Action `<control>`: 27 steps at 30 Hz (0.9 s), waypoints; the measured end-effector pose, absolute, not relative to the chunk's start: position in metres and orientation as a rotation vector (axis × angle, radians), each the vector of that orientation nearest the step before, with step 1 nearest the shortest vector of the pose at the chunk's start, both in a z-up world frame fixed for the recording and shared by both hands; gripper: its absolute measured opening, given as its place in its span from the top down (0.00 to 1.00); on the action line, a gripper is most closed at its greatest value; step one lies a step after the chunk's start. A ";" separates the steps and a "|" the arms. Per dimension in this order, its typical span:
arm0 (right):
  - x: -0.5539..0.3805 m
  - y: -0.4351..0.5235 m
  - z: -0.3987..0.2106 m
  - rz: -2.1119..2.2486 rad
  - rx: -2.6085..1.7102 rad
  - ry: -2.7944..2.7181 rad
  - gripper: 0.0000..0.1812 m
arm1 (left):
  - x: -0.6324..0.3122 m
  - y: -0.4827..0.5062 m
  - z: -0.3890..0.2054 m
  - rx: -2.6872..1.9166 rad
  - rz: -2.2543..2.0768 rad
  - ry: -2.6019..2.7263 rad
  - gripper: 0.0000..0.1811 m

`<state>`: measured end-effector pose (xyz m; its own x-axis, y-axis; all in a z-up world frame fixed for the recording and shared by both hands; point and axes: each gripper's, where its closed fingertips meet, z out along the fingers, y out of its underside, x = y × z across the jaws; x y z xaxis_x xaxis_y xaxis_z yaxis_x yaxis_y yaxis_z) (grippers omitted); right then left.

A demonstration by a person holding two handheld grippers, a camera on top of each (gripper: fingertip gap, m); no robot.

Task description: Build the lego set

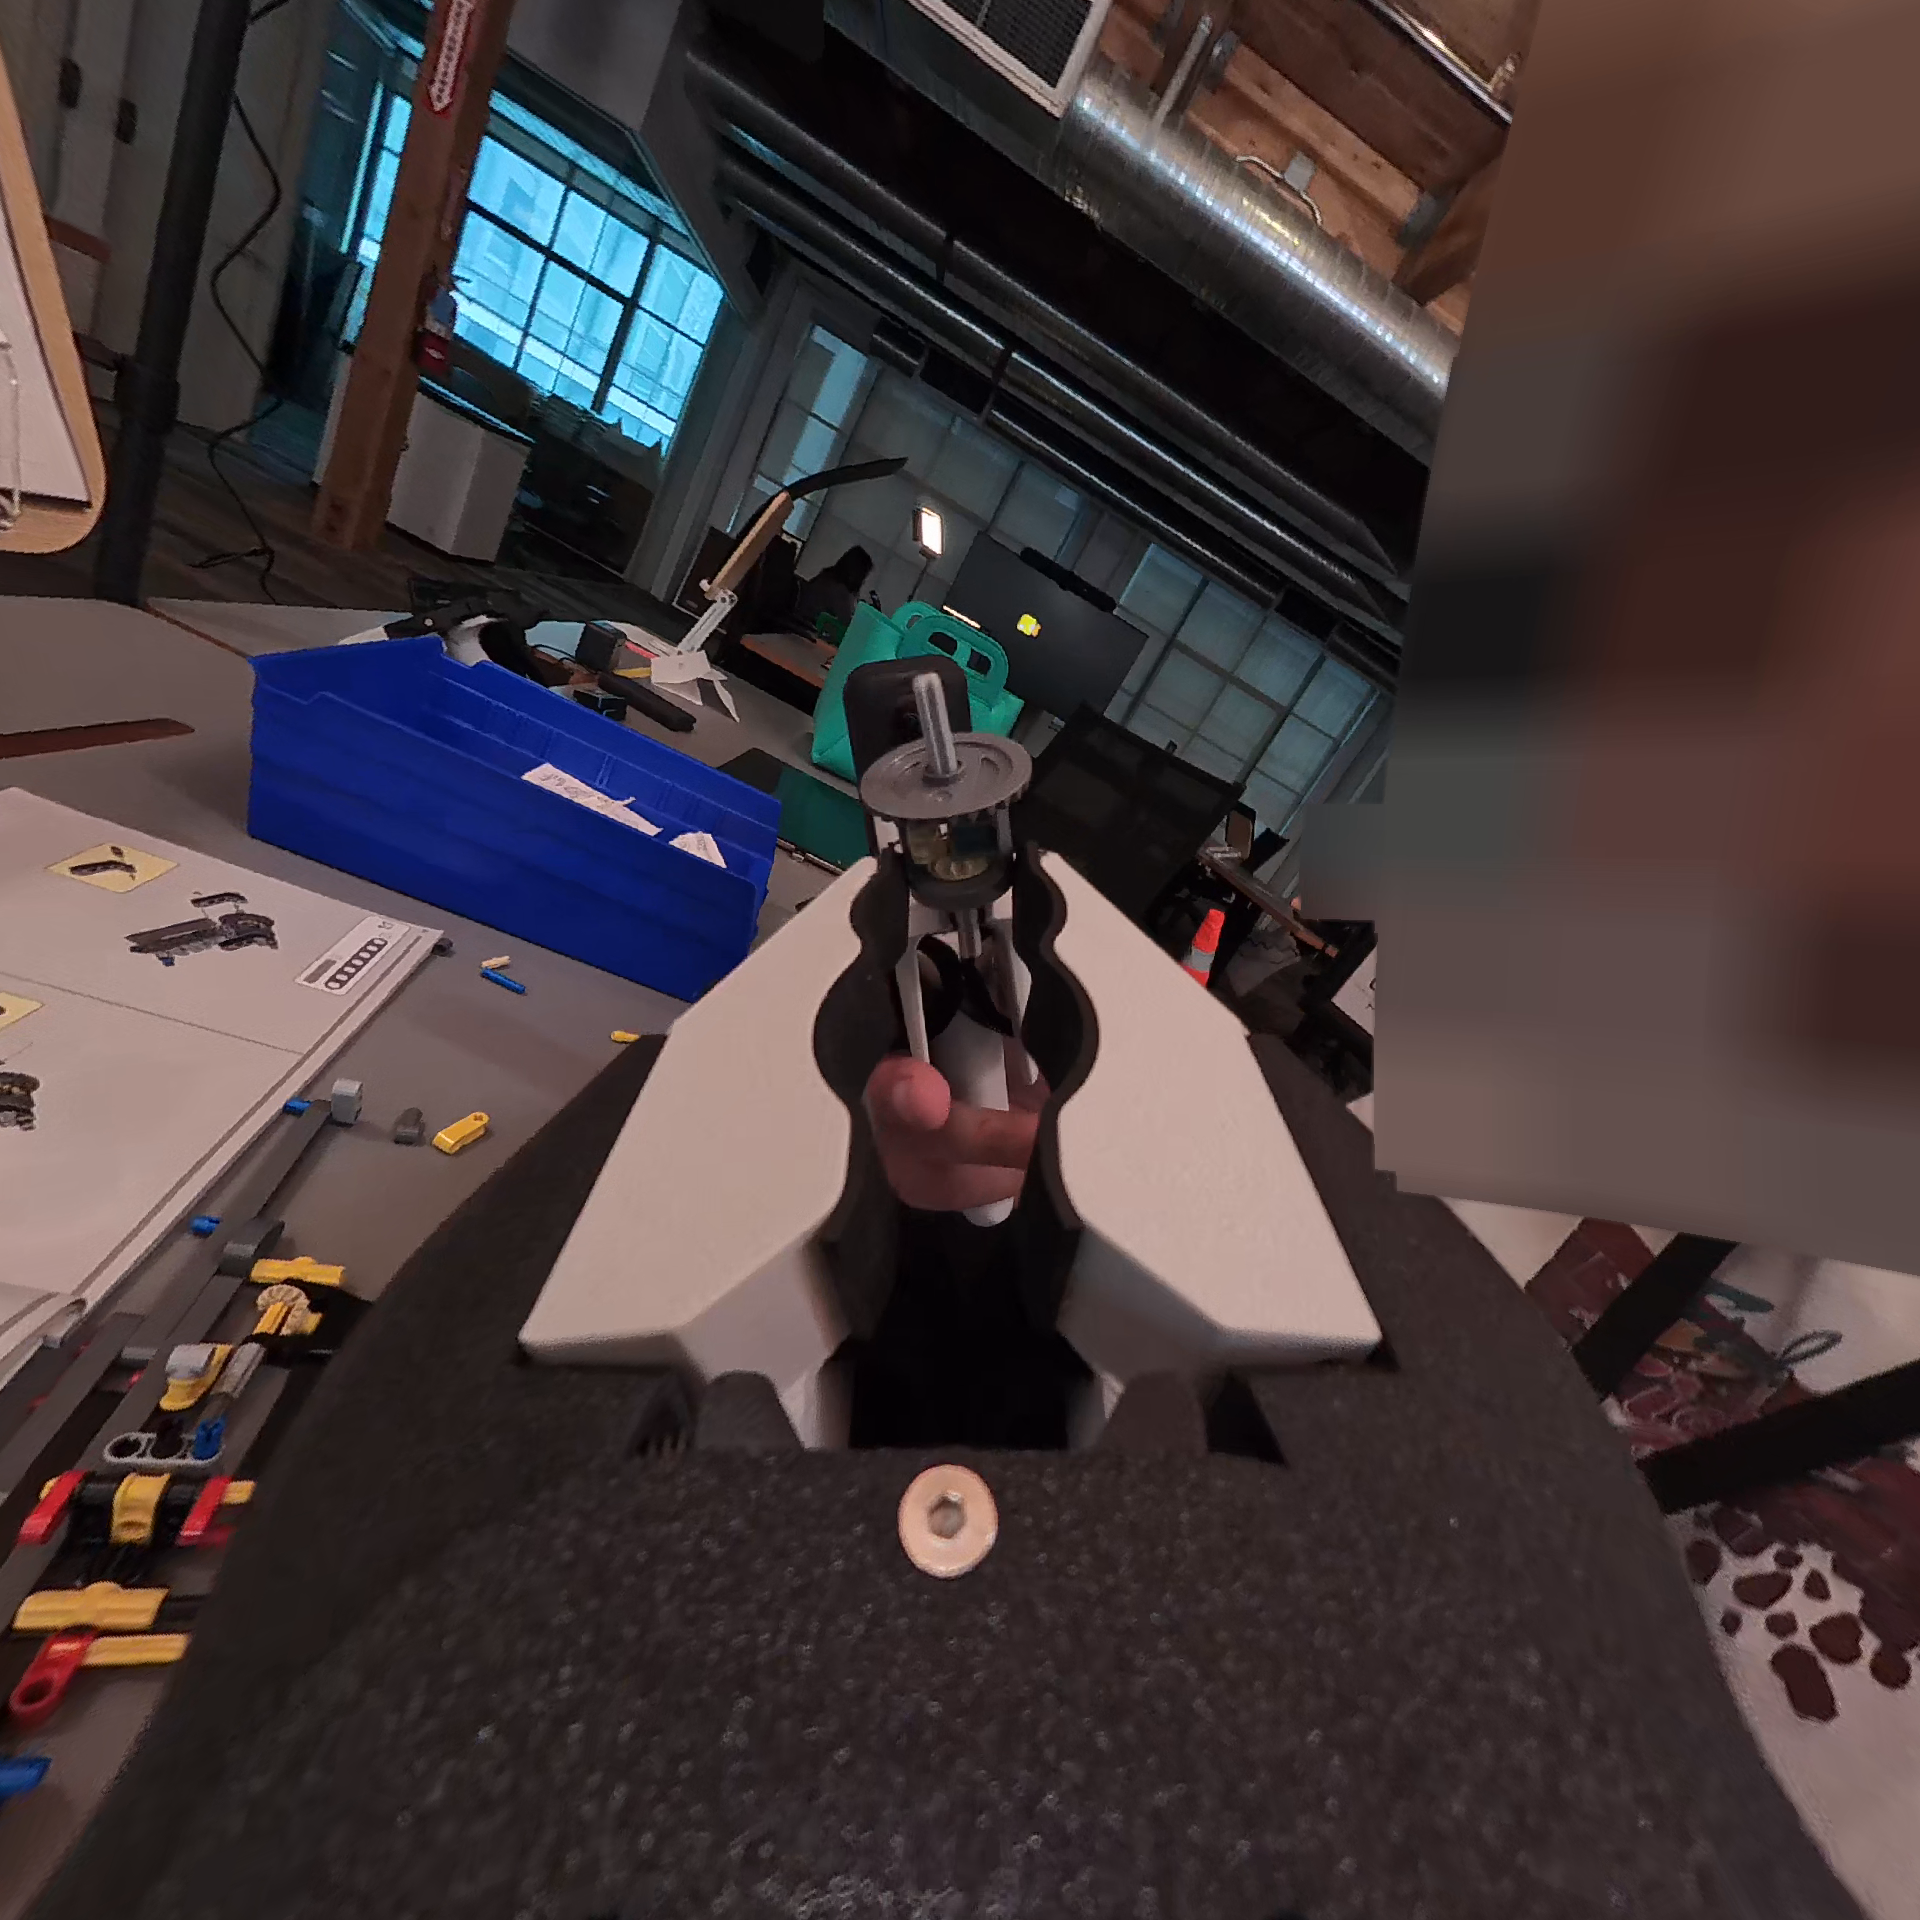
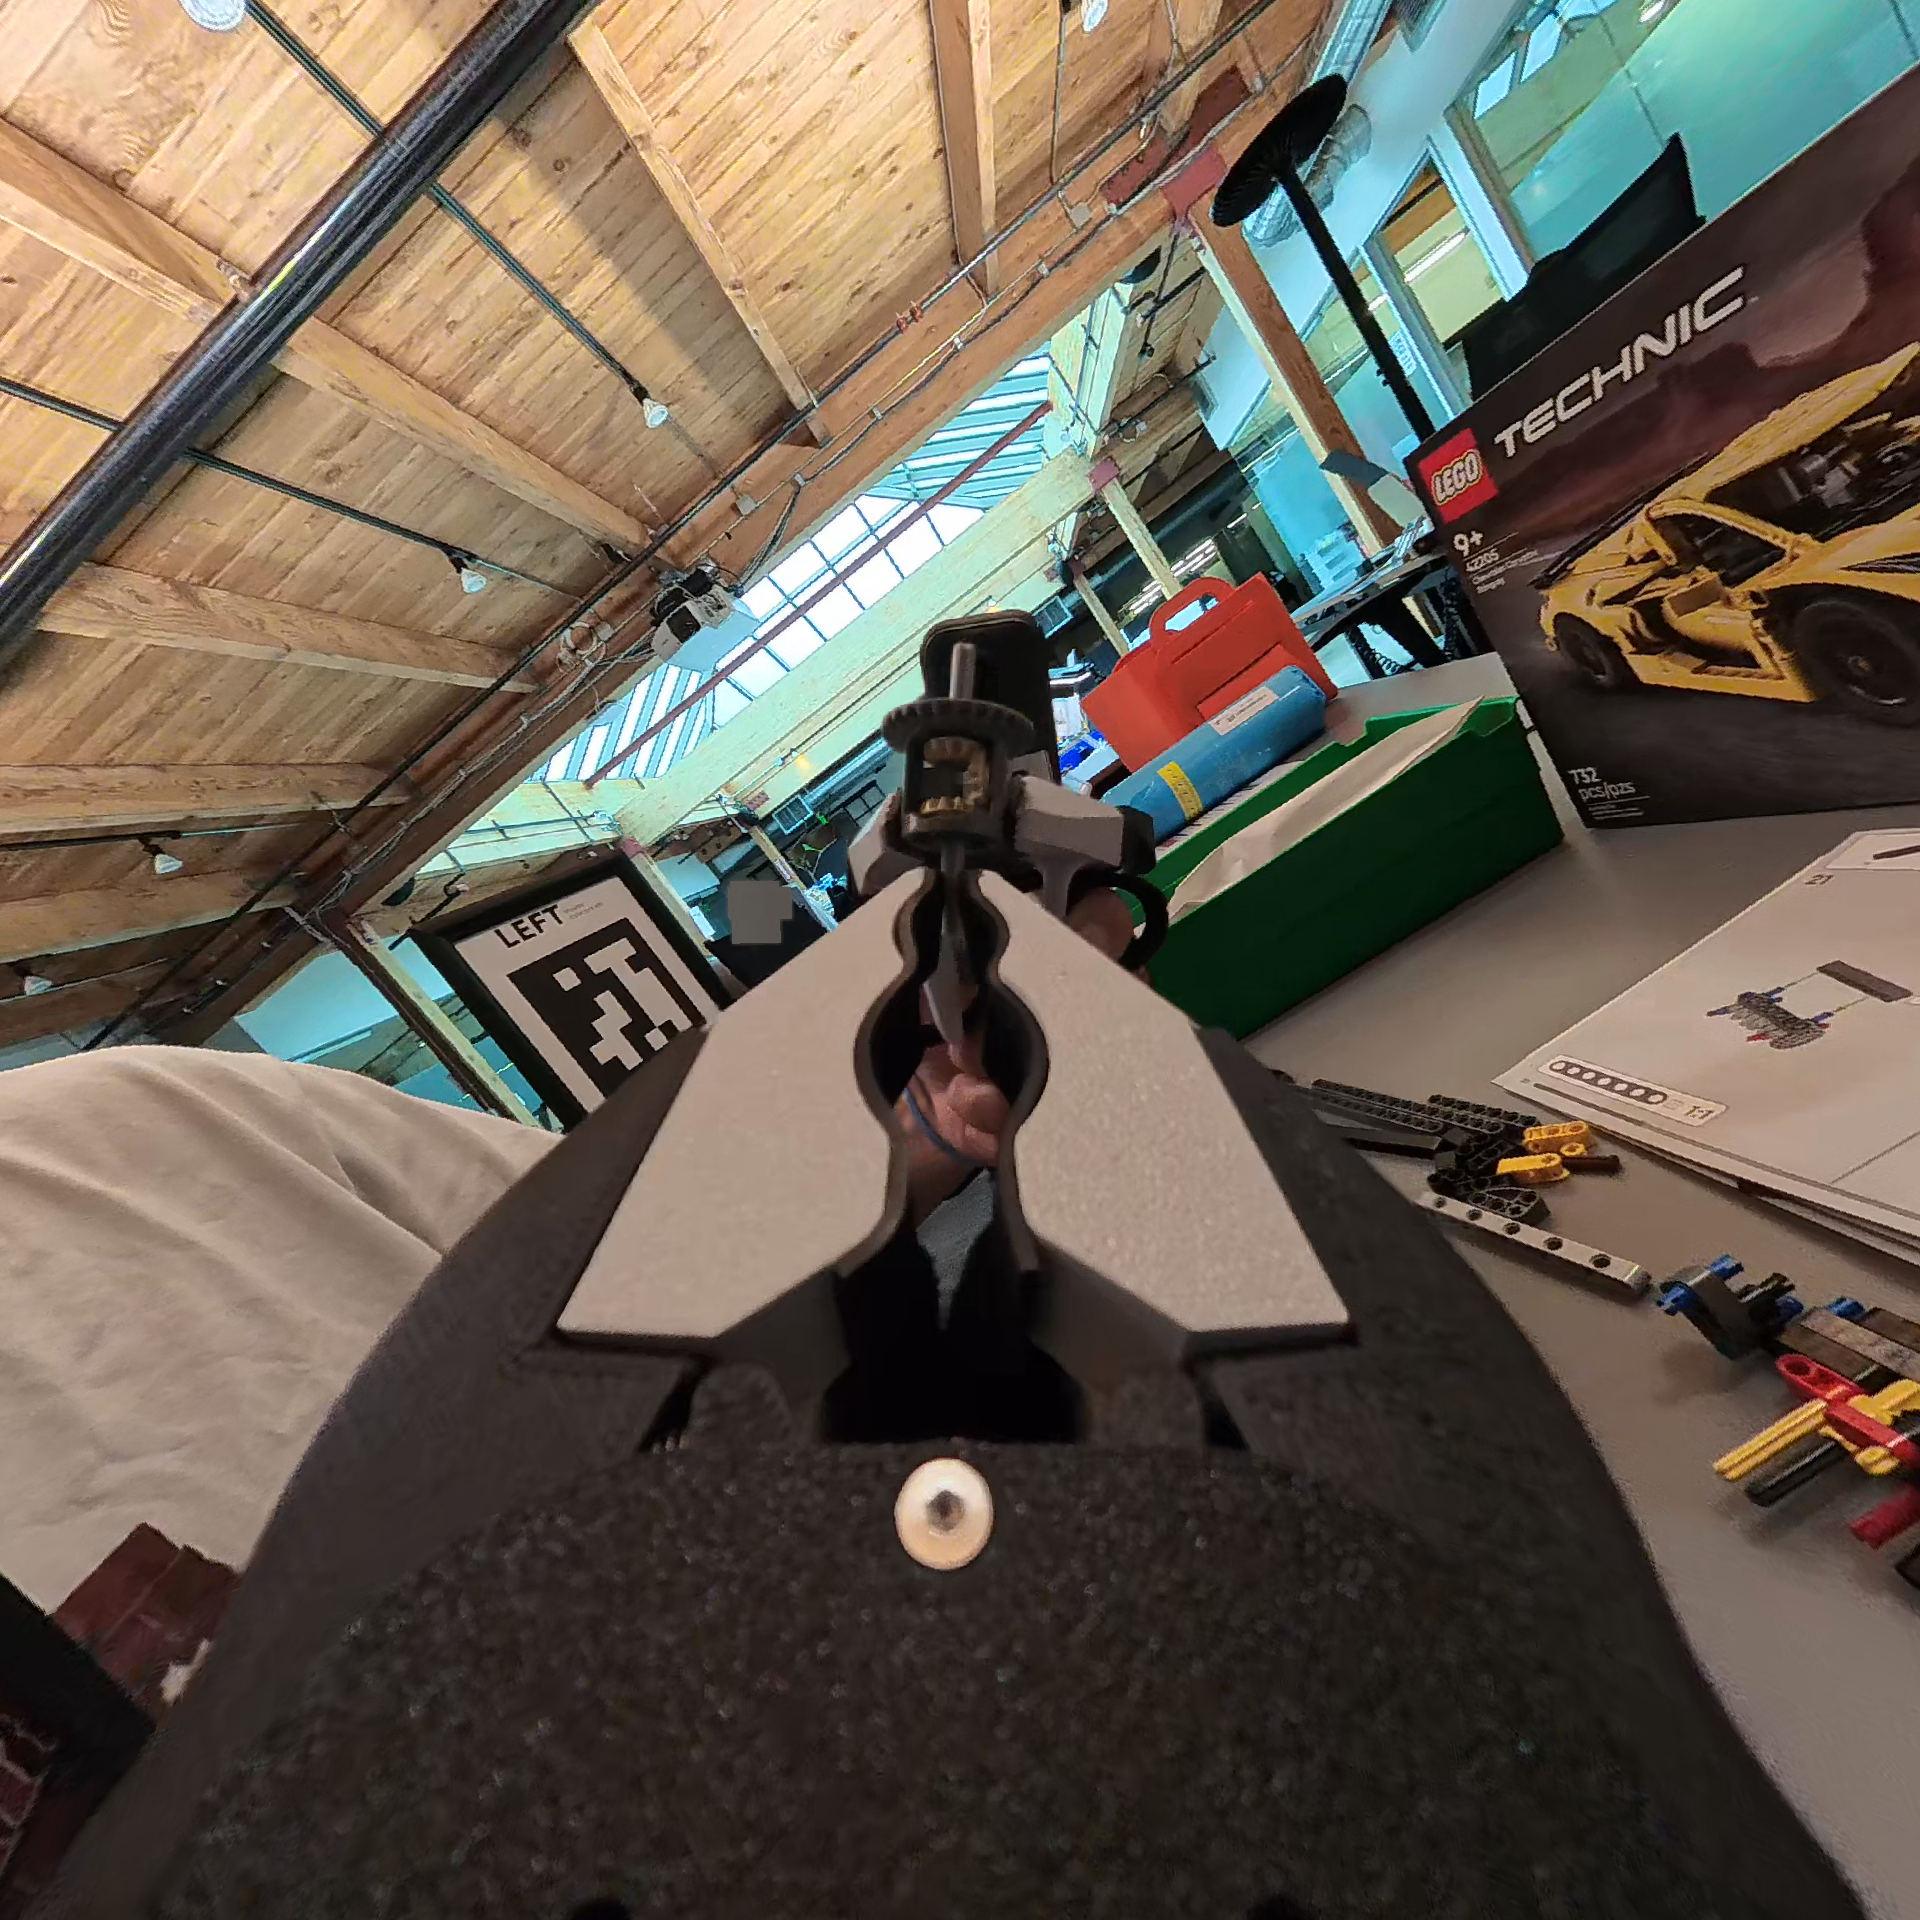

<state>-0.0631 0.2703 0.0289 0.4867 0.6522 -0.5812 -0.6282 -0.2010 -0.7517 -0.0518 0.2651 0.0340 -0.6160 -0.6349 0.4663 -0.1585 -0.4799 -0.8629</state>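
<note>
Both pairs of jaws are pressed onto one differential assembly [image 1: 940,821], held aloft. It is pinched by the left gripper [image 1: 951,883] and right gripper [image 2: 951,883] from opposing sides, its axle [image 1: 932,717] projecting beyond the tips.

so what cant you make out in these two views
- Left wrist view: the right side sits under a blur patch.
- Both views: the grey gear assembly with its axle is small; whether each hand-held gripper pinches it or only nears it is unclear.
- Left wrist view: the blue plastic bin hides its floor.
</note>
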 end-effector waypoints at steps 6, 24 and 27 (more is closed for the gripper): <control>-0.066 0.268 0.029 1.101 -1.366 -0.063 0.99 | -0.056 0.262 0.033 -1.084 -2.113 1.469 0.90; -0.086 0.260 0.020 1.062 -1.394 -0.238 0.99 | -0.074 0.251 0.025 -0.886 -1.929 1.737 0.90; -0.091 0.252 0.024 1.286 -1.326 -0.238 0.99 | -0.079 0.244 0.027 -0.849 -2.030 1.725 0.90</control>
